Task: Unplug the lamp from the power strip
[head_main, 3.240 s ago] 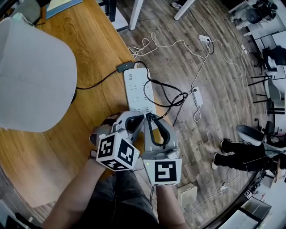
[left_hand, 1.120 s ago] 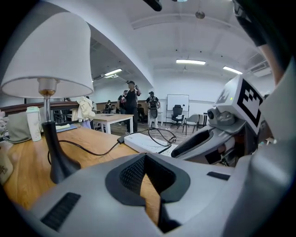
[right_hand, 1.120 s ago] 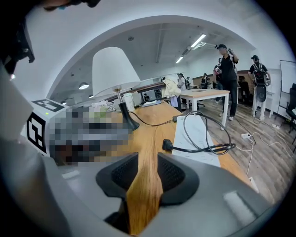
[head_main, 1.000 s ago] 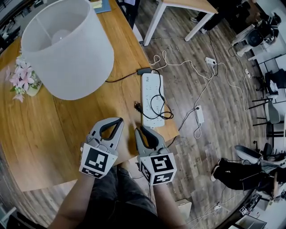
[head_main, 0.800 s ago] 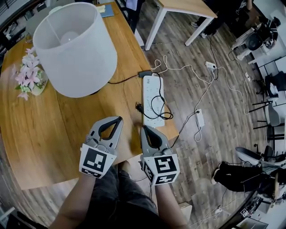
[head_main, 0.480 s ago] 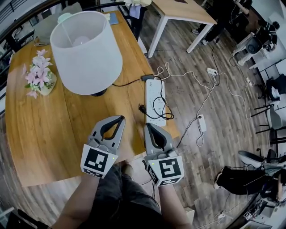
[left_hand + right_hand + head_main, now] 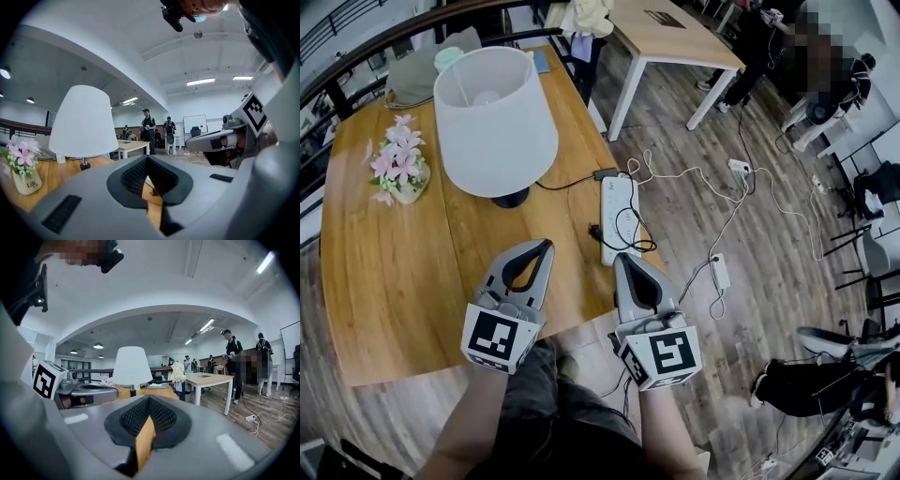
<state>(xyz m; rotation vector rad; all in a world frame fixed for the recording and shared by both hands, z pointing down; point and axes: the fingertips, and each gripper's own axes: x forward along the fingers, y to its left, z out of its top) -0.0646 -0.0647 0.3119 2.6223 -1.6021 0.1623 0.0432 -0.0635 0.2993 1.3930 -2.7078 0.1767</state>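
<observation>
Standing toward the far edge of the wooden desk (image 7: pixel 384 281): one lamp (image 7: pixel 495 122), white drum shade, dark round base, upright.

Flowers (image 7: pixel 398 169): pink, in a small pale vase, near the desk's left edge, apart from the lamp.

Power strip (image 7: pixel 615 199): white, long, lying flat along the desk's right edge, one end pointing at the far edge.

Black block (image 7: pixel 604 174): small, at the strip's far end. A thin black cord runs to it from the lamp base.

Black cord loop (image 7: pixel 630 230): draped across the strip's near half and trailing off the right edge. Its plug (image 7: pixel 594 228) lies on the wood just beside the strip's left side.

Left gripper (image 7: pixel 546 246): held over the desk's near edge and aimed toward the lamp. Jaws are pressed together at the tips, with nothing between them; only wood shows through the slot behind the pads.

Right gripper (image 7: pixel 623 258): held over the near right corner, beside the left gripper and apart from it. Jaws are pressed together, nothing pinched. Its tip points at the strip's near end without touching it.

Floor right of the desk: white cables (image 7: pixel 712 178) and a second small white strip (image 7: pixel 719 272).

Background: a pale table (image 7: pixel 675 33); people standing.
</observation>
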